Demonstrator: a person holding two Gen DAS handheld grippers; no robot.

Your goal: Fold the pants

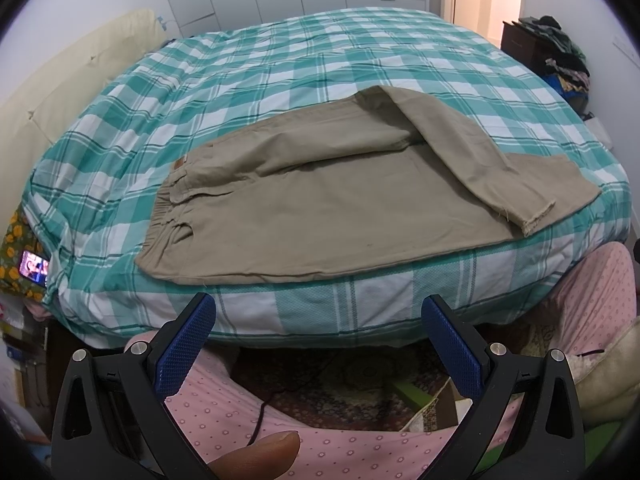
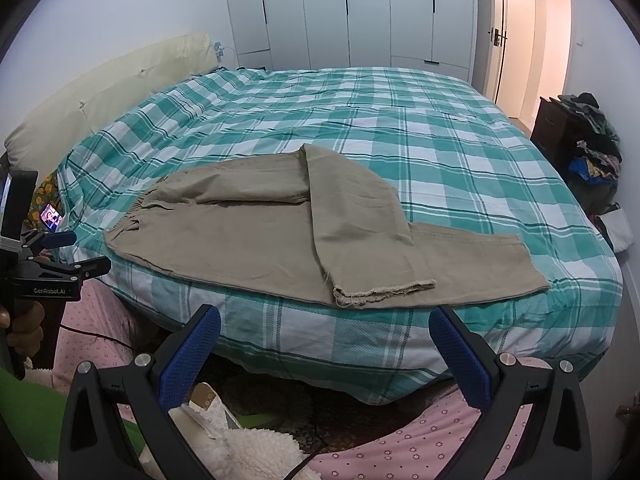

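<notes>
- Nearest of all, both tools hang low in front of the bed's edge, above pink dotted fabric on what seem to be the person's legs — the left gripper (image 1: 318, 310) and the right gripper (image 2: 325, 322) each have blue-padded jaws spread wide, holding nothing and touching nothing.
- Seen from the right wrist view, the left gripper (image 2: 82, 250) sits off to the side near the bed corner, its fingers likewise apart and clear of any cloth.
- Just beyond them, the khaki pants (image 1: 320, 208) lie flat along the near edge of the bed (image 2: 400, 128), elastic waistband (image 1: 166, 216) to the left, legs running right.
- One leg is doubled back diagonally across the other, its frayed hem (image 2: 384, 292) lying close to the mattress edge; the lower leg's hem (image 2: 536, 264) reaches further right.
- Risk, as I judge it: the near seam runs right along the mattress edge, so a pull toward the person could drag the pants off onto the floor.
- Another risk: a pinch at the frayed hem may catch only loose threads or a single layer — the fold would then come out skewed.
- Farther back, plaid bedding stretches to a cream headboard (image 2: 100, 96) and white wardrobes (image 2: 348, 12).
</notes>
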